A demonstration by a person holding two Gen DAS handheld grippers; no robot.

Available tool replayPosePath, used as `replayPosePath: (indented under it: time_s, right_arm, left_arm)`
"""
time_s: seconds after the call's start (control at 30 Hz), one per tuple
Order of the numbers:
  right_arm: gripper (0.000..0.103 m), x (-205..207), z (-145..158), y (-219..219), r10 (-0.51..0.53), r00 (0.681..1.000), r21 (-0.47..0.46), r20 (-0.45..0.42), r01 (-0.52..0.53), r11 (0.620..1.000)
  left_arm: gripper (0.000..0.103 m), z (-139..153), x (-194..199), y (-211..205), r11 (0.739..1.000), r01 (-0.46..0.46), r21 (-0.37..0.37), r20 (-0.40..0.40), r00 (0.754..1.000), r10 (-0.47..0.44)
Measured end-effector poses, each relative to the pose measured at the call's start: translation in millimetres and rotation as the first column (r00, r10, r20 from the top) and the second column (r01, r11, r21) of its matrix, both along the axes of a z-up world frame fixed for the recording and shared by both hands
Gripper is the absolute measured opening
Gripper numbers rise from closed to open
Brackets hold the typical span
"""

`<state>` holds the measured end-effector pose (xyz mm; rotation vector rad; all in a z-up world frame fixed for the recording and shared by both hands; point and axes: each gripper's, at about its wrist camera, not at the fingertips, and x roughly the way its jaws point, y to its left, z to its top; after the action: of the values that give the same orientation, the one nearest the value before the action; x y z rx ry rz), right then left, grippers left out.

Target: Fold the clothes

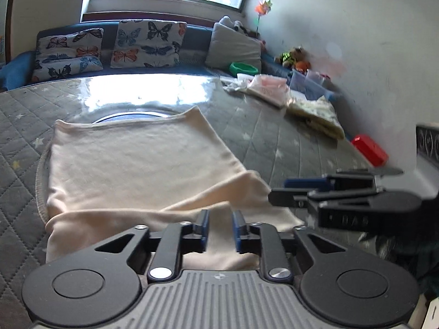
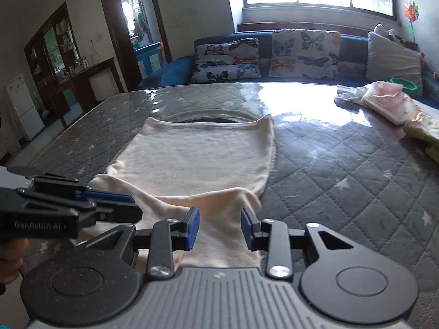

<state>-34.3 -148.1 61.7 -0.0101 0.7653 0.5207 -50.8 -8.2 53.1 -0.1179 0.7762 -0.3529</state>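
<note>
Left gripper (image 1: 218,231): jaws apart, cream cloth between them, not clamped. Right gripper (image 2: 220,229): jaws apart, wider, straddling the near fold of the same cloth.

Cream garment (image 2: 197,159) lies on the quilted surface (image 2: 343,170) under clear film, far hem flat toward 12 o'clock, near edge bunched and partly turned over at 6 o'clock under both grippers. This fits either a fold being taken up or one just laid down; cannot tell which.

Judgement: whichever it is, both grippers should sit level on the near edge, one toward each corner, so that the fold line runs straight and the flat far half is not dragged.

Count:
- cream garment: 1
- grippers: 2
- butterfly cushions (image 2: 227,60): 2
- grey cushion (image 2: 392,57): 1
- green bowl (image 1: 243,68): 1
- red block (image 1: 370,149): 1
</note>
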Motion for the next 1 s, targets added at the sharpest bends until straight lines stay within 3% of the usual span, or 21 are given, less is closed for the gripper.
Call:
replayPosePath:
  time_s: [0.07, 0.4, 0.47, 0.57, 0.67, 1.0]
  right_arm:
    - [0.033, 0, -3, 6, 0.022, 1.0, 0.003, -0.013, -0.022, 1.0]
    - [0.032, 9, -32, 40, 0.07, 0.993, -0.011, -0.091, -0.071, 0.997]
    - [0.015, 9, -33, 44, 0.081, 0.993, -0.022, -0.089, -0.083, 0.996]
    - [0.004, 7, -25, 48, 0.082, 0.996, -0.063, -0.047, -0.084, 0.994]
    - [0.004, 6, -13, 50, 0.075, 0.997, -0.102, 0.016, -0.072, 0.992]
    - [0.01, 12, -10, 55, 0.06, 0.995, -0.202, 0.078, -0.043, 0.978]
  left_arm:
    - [0.036, 1, -5, 12, 0.999, -0.025, 0.028, 0.01, 1.0, 0.025]
    - [0.041, -11, -18, 82, 0.976, -0.171, 0.132, -0.024, 0.984, 0.175]
    - [0.043, -14, -20, 91, 0.973, -0.182, 0.144, -0.034, 0.981, 0.189]
    - [0.043, -19, -20, 93, 0.974, -0.169, 0.153, -0.05, 0.983, 0.179]
    - [0.043, -18, -20, 94, 0.976, -0.155, 0.152, -0.05, 0.985, 0.164]
    - [0.042, -5, 1, 85, 0.981, -0.149, 0.122, 0.001, 0.989, 0.15]
